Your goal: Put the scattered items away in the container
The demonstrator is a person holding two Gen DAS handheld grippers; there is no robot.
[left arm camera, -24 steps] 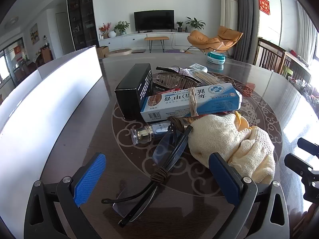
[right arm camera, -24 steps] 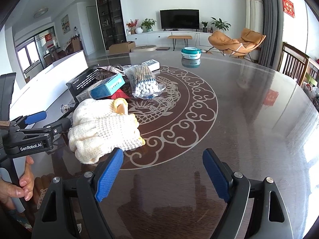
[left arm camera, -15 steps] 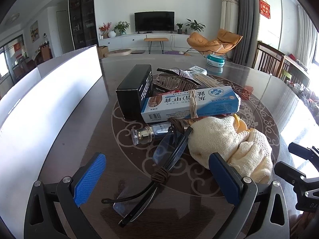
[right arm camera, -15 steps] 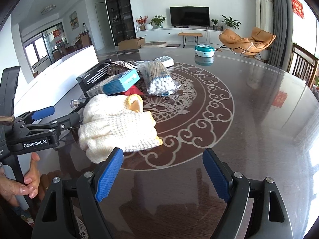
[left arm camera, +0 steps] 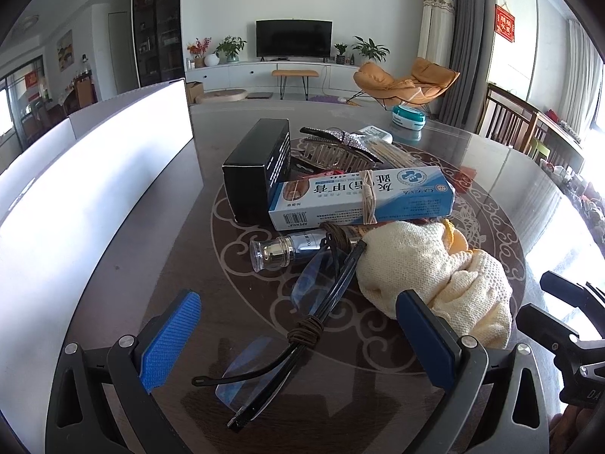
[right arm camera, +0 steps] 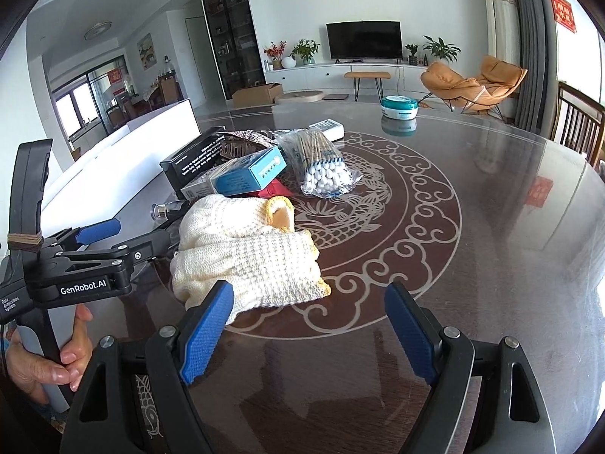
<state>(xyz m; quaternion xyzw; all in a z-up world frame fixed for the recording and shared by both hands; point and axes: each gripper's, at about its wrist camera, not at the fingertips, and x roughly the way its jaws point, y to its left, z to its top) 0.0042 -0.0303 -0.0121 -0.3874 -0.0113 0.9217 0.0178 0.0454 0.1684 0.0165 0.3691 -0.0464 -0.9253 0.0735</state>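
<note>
Tabletop [right arm camera: 491, 249], dark and glossy with a pale scrollwork ring, carries everything; its right half is bare and gives wide room to move, while the white container [left arm camera: 94, 189] stands along its left side. Nothing visible has gone into that container yet, so by my reading the tidying is barely begun.

Items lie heaped near the ring's left part: a black box [left arm camera: 257, 166], a blue-and-white ointment carton [left arm camera: 363, 196], cream knitted gloves [right arm camera: 245, 257], a bag of cotton swabs [right arm camera: 321, 166], folded glasses [left arm camera: 302, 321] bound with brown cord, a jewelled hair clip [left arm camera: 340, 147] and a small glass bottle [left arm camera: 280, 251].

Left gripper [left arm camera: 298, 336] hovers over the glasses, jaws wide apart and empty. Right gripper [right arm camera: 306, 333] hangs just beside the gloves, jaws likewise apart, holding nothing. The pile is tightly packed, leaving little clearance between neighbours.
</note>
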